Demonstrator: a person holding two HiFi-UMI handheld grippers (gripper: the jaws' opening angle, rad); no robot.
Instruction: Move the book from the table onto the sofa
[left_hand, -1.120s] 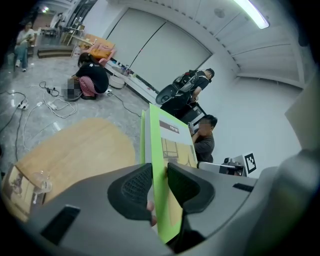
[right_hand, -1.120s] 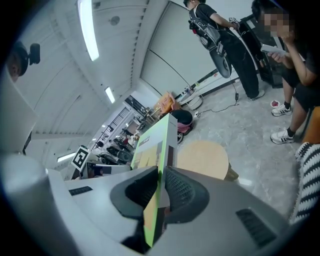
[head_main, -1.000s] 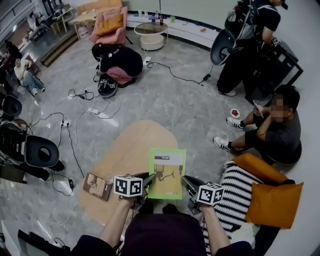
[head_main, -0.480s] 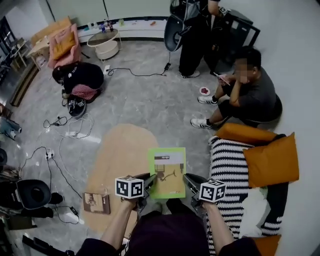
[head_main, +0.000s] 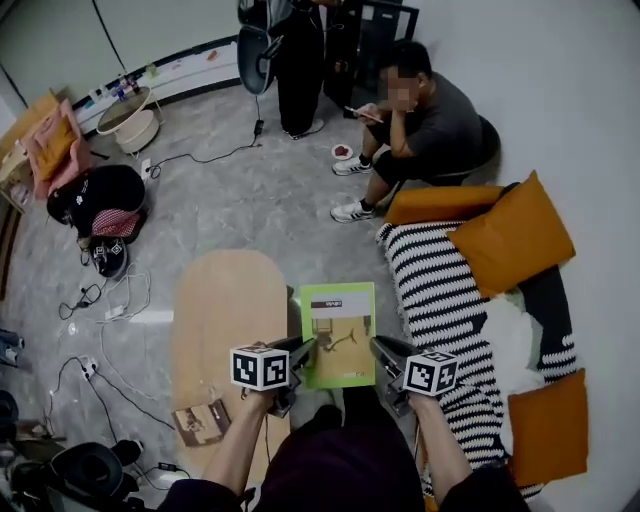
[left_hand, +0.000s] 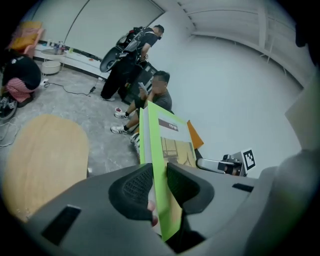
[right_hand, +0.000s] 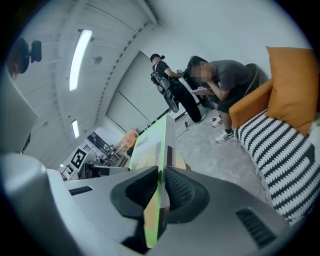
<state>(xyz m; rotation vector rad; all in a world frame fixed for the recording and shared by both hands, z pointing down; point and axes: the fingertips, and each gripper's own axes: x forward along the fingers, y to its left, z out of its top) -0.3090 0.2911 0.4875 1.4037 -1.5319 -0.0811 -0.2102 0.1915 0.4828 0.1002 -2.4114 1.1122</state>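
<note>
Carrying the green book (head_main: 338, 335) flat between them, the left hand-held gripper (head_main: 304, 349) and the right hand-held gripper (head_main: 379, 348) each clamp a near corner of it. The left one's jaws have just tightened slightly on the cover, probably so the thin volume neither sags nor twists. It hangs in the air between the wooden counter (head_main: 225, 300) at left and the striped sofa (head_main: 440, 290) at right, touching neither. No container is involved, though the sofa carries orange cushions (head_main: 510, 235) and has bare striped seat nearby.
</note>
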